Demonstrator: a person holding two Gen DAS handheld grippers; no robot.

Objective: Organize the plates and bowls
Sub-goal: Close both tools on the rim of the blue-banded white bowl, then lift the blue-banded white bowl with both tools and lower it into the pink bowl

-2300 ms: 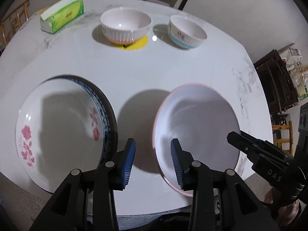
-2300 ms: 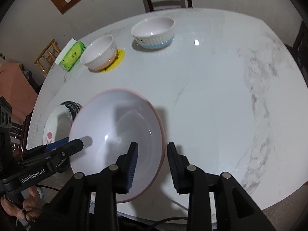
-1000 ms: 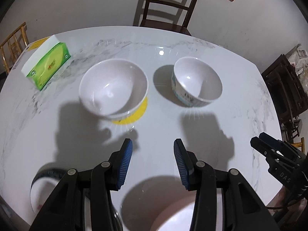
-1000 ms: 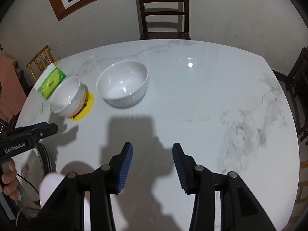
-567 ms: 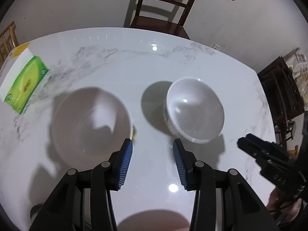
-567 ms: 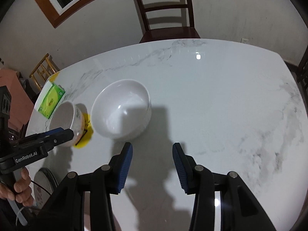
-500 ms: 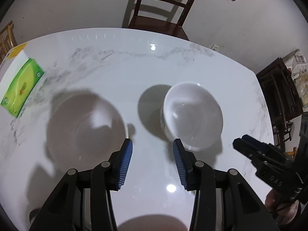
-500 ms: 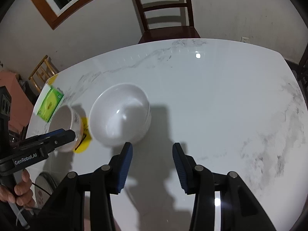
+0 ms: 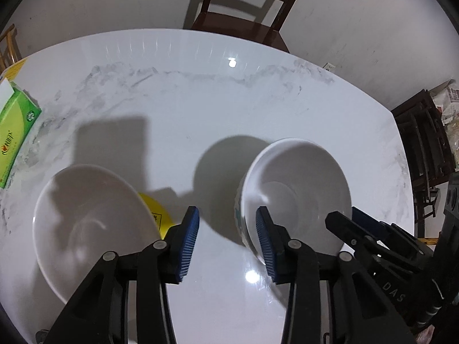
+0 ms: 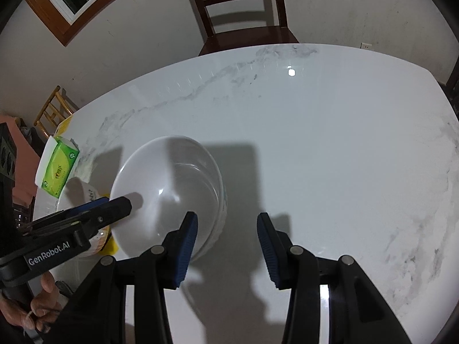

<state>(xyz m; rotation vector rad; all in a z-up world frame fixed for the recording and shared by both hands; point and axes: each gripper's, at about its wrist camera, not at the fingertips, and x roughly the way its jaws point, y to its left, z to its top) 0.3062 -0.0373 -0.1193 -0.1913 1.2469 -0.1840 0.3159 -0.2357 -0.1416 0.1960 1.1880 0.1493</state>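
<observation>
Both grippers, left [image 9: 226, 240] & right [image 10: 226, 240], are held spread apart w/ nothing clamped, beside the blue-patterned white ceramic bowl [image 9: 295, 197] on the white marble table [image 9: 200, 109].

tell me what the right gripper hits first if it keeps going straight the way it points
Probably nothing but bare table. The open right gripper points past the bowl, which sits just left of its left finger; that finger might clip the rim, depth is unclear.

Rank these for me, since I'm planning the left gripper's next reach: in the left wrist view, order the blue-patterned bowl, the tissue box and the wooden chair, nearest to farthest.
1. Blue-patterned bowl: right beside the left gripper, at its right finger.
2. Tissue box: far left table edge.
3. Wooden chair: beyond the table's far side.
</observation>
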